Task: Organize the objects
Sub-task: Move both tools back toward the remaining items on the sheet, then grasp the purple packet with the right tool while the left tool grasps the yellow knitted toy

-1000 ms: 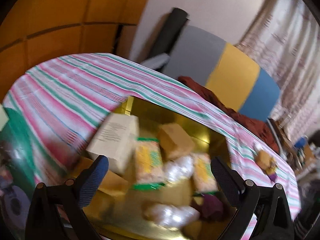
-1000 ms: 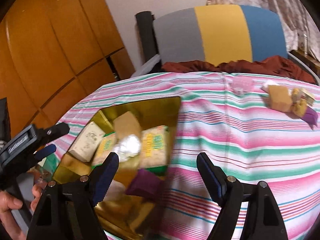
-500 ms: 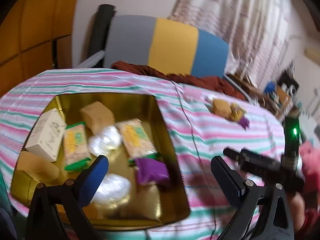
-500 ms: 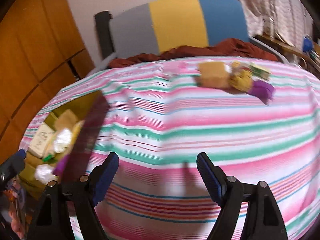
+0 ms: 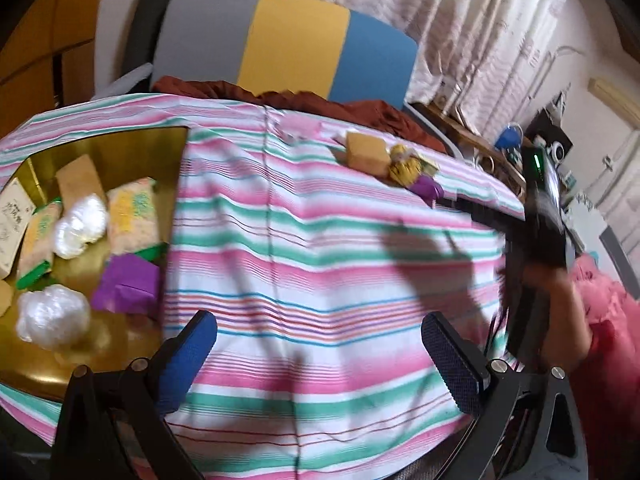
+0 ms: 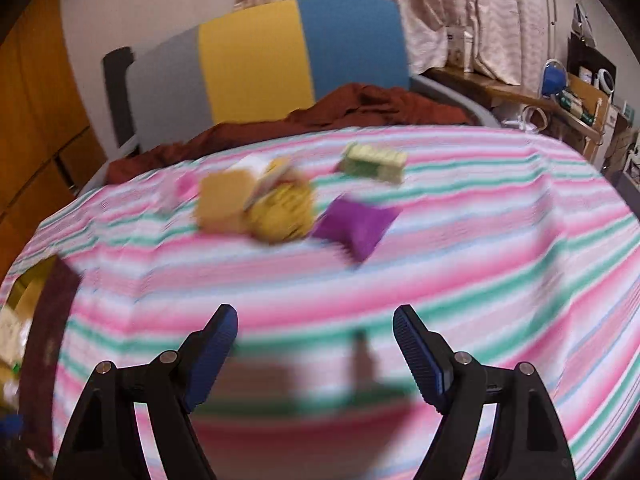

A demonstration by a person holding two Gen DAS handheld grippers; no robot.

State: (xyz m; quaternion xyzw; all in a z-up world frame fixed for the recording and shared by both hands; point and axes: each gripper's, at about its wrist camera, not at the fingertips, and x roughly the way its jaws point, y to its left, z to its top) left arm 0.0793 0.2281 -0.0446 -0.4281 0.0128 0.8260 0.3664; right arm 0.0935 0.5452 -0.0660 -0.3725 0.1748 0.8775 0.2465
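While both grippers are hanging empty over the striped desk (image 6: 460,240), the step in hand looks to be fetching the next loose item for the gold tray (image 5: 120,148). The right gripper (image 6: 316,344) is pointing at the cluster beyond its jaws, which are standing wide apart with nothing between them: a purple packet (image 6: 356,228) is lying nearest, ahead and slightly right of centre, with a yellow packet (image 6: 284,212) touching a tan box (image 6: 222,204) to its left and a green-and-white packet (image 6: 374,162) farther back. To do this well, it should probably be lining up on the purple packet alone, since the others are crowding together. The left gripper (image 5: 320,360), jaws likewise spread and empty, is waiting just right of the tray, which is already carrying several packets.
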